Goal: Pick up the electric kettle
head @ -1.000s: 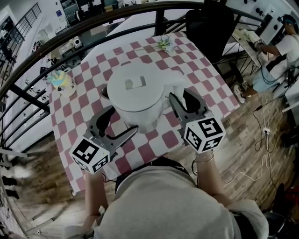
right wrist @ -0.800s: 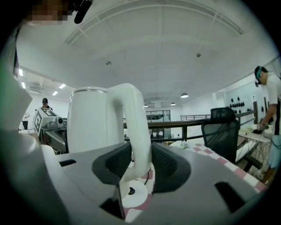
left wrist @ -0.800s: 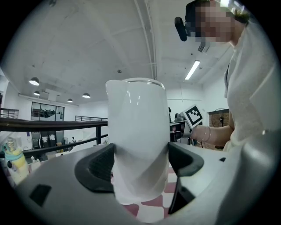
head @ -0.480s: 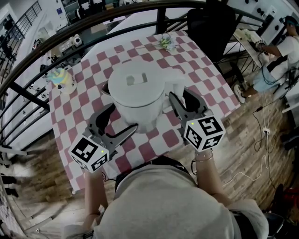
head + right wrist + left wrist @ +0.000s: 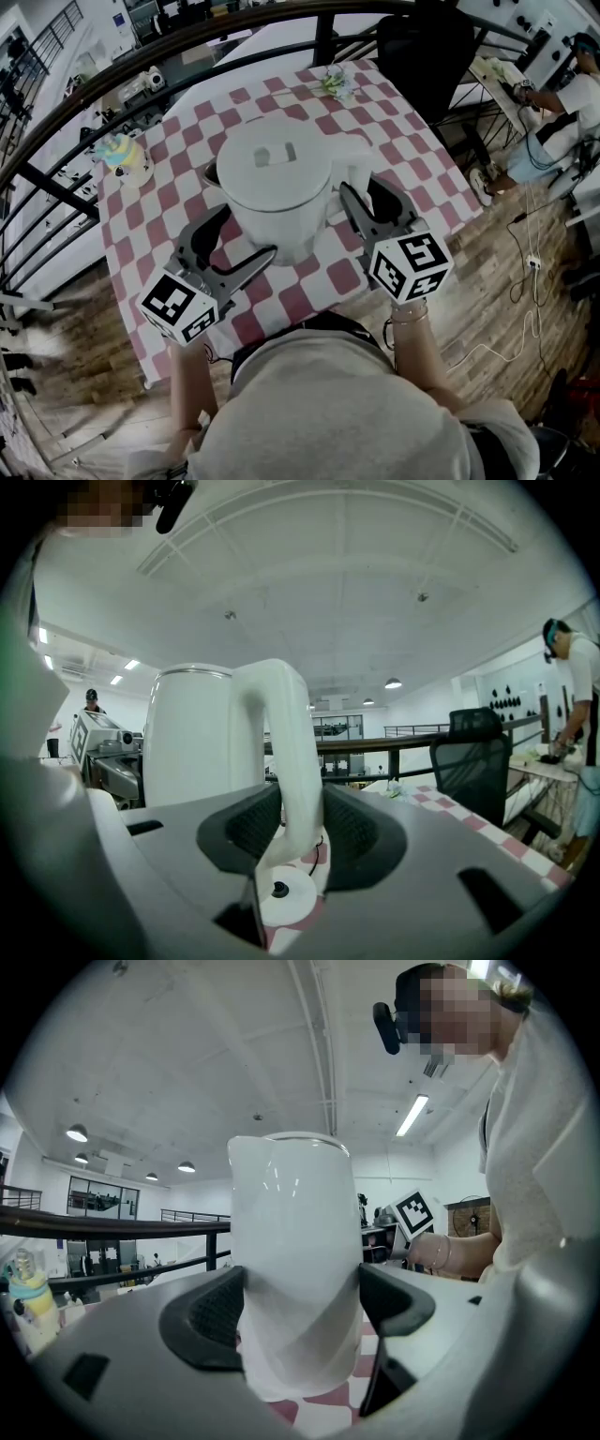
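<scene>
Over middle of table [image 5: 141, 216], held electric kettle [image 5: 277, 178] clear of base [image 5: 284, 899]; pinched body [image 5: 295, 1241] with left gripper [image 5: 302, 1307] to steady weight, clamped handle [image 5: 291, 742] with right gripper [image 5: 302, 827] to carry.

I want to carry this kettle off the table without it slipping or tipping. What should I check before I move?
1. Right gripper on the handle: pads press both sides. Ok.
2. Left gripper on the kettle: pads sit against both sides of the body. Ok.
3. Kettle upright: the walls stand straight in both gripper views. Ok.
4. Lid down: it looks flat and closed from above. Ok.
5. Kettle free of its base: the base's centre pin shows uncovered on the table. Ok.
6. Water inside: the body is opaque. Cannot tell.
</scene>
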`<state>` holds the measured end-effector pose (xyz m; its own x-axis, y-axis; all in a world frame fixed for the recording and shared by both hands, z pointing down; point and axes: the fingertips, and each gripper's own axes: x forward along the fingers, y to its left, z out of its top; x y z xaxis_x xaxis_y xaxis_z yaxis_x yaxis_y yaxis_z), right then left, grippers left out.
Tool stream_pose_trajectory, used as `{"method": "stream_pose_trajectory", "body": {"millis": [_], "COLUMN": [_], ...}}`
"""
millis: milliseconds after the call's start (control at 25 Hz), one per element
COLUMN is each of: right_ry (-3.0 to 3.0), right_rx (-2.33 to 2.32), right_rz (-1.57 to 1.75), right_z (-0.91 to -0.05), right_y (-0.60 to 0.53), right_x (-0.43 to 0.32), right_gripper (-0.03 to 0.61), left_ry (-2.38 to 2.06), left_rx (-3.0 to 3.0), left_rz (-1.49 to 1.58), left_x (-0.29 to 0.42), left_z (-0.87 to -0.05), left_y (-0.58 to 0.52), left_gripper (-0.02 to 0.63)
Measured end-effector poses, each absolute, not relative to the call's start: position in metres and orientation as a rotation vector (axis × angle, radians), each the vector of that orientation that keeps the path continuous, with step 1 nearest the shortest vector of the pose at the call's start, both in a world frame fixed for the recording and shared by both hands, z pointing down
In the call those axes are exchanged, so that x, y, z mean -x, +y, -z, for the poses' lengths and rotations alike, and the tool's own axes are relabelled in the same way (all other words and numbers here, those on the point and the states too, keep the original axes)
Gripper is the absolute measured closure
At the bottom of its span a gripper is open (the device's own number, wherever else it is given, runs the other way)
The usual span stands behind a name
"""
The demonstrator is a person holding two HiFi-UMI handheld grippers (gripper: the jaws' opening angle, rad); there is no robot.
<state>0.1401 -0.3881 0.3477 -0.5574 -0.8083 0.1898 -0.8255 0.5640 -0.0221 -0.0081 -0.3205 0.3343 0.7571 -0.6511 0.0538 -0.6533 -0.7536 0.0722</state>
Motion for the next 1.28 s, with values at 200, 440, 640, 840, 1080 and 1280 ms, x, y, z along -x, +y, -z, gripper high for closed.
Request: {"method": "stream_pose_trajectory", "body": {"millis": [200, 440, 640, 840, 1080, 1280], "right_ry": [-2.629, -2.625, -2.623, -2.62, -2.611, -2.606], "right_rx": [-1.39, -1.401, -1.395, -1.397, -1.398, -1.395], "right_rz": [-0.166, -0.175, -0.181, -0.187, -0.175, -0.191], "right_z": [-0.349, -0.349, -0.353, -0.354, -0.355, -0.36], "right_y": [-0.387, -0.386, -0.387, -0.388, -0.39, -0.391], "right_x": [-0.14, -0.14, -0.14, -0.139, -0.141, -0.142], "right_gripper": [0.431, 0.431, 0.433, 0.432, 0.433, 0.431], "left_ry": [-1.064, -1.061, -1.067, -1.072, -1.076, -1.074], "left_rx": [-2.875, -2.874, -2.872, -2.867, -2.869, -2.855], "left_rz": [-0.043, -0.032, -0.043, -0.035, -0.024, -0.022], "left_x": [0.008, 0.009, 0.008, 0.008, 0.007, 0.006], "left_z": [-0.334, -0.333, -0.336, -0.337, -0.338, -0.343], "left_y": [-0.32, -0.32, -0.32, -0.321, -0.322, -0.323], "left_gripper": [0.209, 0.209, 0.209, 0.209, 0.209, 0.209]}}
